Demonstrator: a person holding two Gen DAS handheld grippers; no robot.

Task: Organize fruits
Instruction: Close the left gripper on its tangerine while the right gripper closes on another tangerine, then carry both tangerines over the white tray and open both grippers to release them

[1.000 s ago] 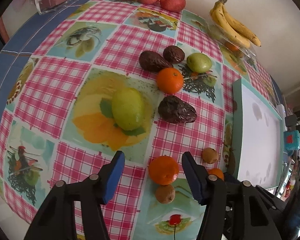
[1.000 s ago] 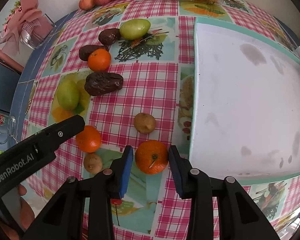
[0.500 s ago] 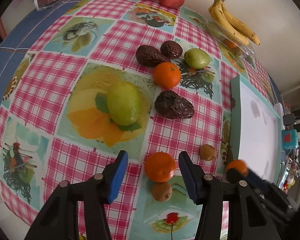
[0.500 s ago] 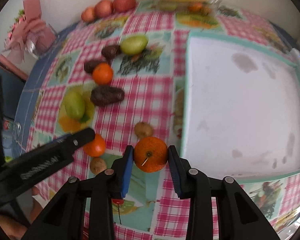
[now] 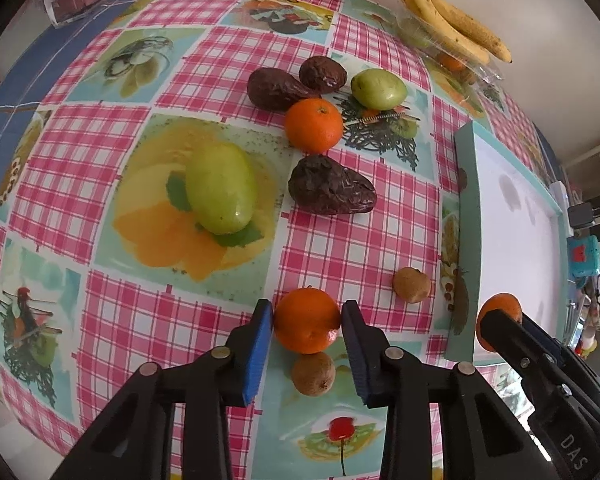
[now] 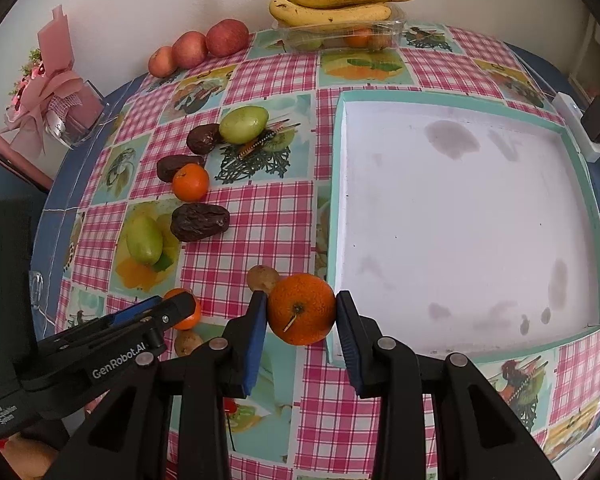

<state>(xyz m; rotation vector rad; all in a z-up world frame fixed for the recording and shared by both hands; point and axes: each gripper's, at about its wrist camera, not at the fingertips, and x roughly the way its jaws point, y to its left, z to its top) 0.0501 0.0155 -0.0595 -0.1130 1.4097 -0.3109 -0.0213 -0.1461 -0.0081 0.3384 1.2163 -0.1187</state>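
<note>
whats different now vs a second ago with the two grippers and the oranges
The left gripper has been closing around an orange on the table, pads now at its sides. The right gripper, already clamped on its orange, has lifted it off the cloth toward the tray. The other fruit stayed put.

Bright even light, sharp, fisheye-bent, dark corners.

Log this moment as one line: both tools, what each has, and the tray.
left tool: closing around orange on table | right tool: shut on second orange, lifted beside tray | tray: no fruit
</note>
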